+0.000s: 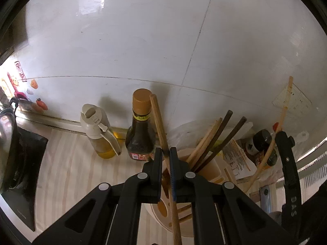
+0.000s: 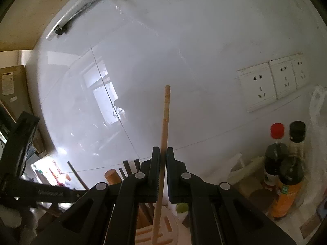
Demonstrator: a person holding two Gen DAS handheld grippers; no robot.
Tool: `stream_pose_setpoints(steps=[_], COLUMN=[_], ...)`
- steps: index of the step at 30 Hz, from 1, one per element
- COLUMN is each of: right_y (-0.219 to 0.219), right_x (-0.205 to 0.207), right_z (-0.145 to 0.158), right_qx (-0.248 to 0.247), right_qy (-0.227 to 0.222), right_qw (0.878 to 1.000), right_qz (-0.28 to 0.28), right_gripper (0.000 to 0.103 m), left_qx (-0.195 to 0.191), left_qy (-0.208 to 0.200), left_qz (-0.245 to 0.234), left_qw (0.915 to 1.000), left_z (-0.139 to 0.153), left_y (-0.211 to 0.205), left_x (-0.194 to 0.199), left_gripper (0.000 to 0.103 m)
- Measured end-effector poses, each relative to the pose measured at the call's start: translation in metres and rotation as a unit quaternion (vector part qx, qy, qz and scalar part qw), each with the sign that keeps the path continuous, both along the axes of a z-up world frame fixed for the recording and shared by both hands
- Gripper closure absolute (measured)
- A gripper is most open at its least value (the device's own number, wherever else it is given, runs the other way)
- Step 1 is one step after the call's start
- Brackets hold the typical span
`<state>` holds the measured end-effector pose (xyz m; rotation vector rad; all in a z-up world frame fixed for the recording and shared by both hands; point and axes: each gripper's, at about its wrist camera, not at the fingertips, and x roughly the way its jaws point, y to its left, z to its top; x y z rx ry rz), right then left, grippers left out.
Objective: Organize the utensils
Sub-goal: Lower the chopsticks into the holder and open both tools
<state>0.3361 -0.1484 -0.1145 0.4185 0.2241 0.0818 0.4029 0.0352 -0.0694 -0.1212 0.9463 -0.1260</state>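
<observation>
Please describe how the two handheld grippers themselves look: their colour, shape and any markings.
The left gripper and right gripper are matte black plastic, with flat finger plates on angular linkage arms with triangular cut-outs and round silver pivot pins. Blue ridged pads line the fingers. No cables or sleeves are visible.

Both the left tool (image 1: 166, 159) and the right tool (image 2: 162, 159) point upward, each with jaws clamped narrowly together.

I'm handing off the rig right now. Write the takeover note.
Left hand-held gripper: shut on a light wooden chopstick, above the slotted holder.
Right hand-held gripper: shut on a second light chopstick, upright above the same holder.
Done: several chopsticks already stand in the beige cup.
Left: put down both held chopsticks.
</observation>
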Motion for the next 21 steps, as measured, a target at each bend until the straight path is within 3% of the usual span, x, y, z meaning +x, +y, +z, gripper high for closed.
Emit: stream_pose_setpoints(steps=[3,11,15,16,18,19,21], right_y=[0.0,0.0,-0.017,-0.028,-0.05,-0.062,-0.081], right_x=[-0.009,-0.033,-0.031,-0.026,-0.015,-0.007,0.009], right_z=[0.003,0.006,0.009,0.007,-0.004,-0.012,-0.026], right_qx=[-0.006,-0.004,0.048,0.078,0.137,0.165,0.206], right_qy=[-0.003,0.016,0.054,0.079,0.139,0.173,0.22], right_qw=[1.0,0.999,0.995,0.991,0.978,0.969,0.951], right_qz=[0.002,0.039,0.064,0.071,0.067,0.065,0.068], right_gripper=[0.102,0.103,0.102,0.1,0.085,0.07,0.066], left_qx=[0.005,-0.003,-0.007,-0.01,-0.01,-0.009,-0.007], left_qy=[-0.001,0.003,0.006,0.008,0.01,0.01,0.008], left_qz=[-0.002,0.001,0.0,0.0,0.001,0.001,0.001], left_qw=[1.0,1.0,1.0,0.9999,0.9999,0.9999,0.9999], left_z=[0.0,-0.002,-0.002,-0.002,-0.001,-0.001,0.0], left_y=[-0.002,0.004,0.007,0.007,0.007,0.006,0.004], left_x=[0.0,-0.001,-0.001,-0.002,-0.004,-0.006,-0.007], left_gripper=[0.098,0.098,0.098,0.098,0.098,0.098,0.098])
